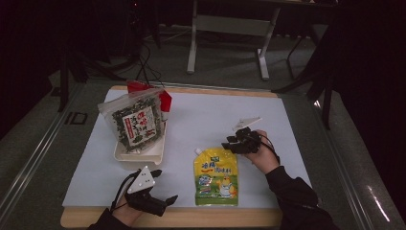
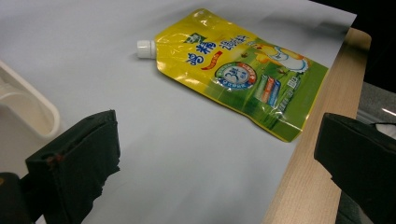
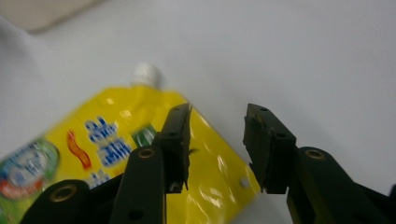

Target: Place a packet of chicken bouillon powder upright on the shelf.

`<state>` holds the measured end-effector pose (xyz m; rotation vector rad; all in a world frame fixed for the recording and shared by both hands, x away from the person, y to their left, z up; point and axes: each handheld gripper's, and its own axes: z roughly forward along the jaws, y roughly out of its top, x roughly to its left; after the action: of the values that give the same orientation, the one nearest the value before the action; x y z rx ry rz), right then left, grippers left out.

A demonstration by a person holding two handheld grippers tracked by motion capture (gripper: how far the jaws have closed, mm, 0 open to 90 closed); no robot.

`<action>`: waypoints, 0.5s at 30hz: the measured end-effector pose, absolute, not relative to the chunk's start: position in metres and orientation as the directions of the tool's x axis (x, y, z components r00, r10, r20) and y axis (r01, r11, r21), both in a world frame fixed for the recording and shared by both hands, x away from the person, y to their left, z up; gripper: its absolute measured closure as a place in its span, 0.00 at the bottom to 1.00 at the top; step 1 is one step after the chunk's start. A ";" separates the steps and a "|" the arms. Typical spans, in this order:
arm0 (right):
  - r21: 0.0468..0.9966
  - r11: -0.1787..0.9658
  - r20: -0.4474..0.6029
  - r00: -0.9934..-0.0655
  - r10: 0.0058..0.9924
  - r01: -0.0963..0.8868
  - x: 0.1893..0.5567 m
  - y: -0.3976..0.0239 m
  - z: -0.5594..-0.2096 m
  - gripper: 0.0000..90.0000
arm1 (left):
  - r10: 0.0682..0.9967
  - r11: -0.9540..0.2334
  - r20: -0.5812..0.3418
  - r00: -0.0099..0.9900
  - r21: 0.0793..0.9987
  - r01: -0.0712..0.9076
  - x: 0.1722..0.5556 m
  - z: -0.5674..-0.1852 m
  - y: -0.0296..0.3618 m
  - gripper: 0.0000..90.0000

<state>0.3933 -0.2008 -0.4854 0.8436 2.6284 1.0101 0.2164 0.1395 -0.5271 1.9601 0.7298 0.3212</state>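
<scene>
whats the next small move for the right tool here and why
Probably ease the right tool down and close on the top corner of the yellow spouted pouch. Its jaws stand open with a gap, poised just above that corner beside the white cap, and nothing is held yet. The pouch lies flat on the white table cover, so the corner edge looks the easiest grab.

The flat yellow-green spouted plastic pouch [image 2: 238,70] bears blue Chinese characters — "鸡精" among them — and a round badge reading "3".
</scene>
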 end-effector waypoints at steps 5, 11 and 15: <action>0.630 0.608 0.052 -0.807 0.588 0.483 0.394 -0.212 -0.496 0.59 | 0.611 -0.342 -0.080 0.788 0.871 0.354 0.217 -0.528 0.138 0.02; 0.591 0.630 0.047 -0.801 0.596 0.504 0.398 -0.215 -0.509 0.53 | 0.605 -0.347 -0.080 0.792 0.869 0.353 0.218 -0.528 0.136 0.01; 0.568 0.633 0.060 -0.793 0.606 0.526 0.402 -0.215 -0.516 0.47 | 0.603 -0.350 -0.082 0.794 0.867 0.355 0.219 -0.529 0.136 0.01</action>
<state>0.4023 -0.2150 -0.5163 0.9460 2.7137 0.8780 0.2187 0.1362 -0.5285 1.9735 0.7173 0.3088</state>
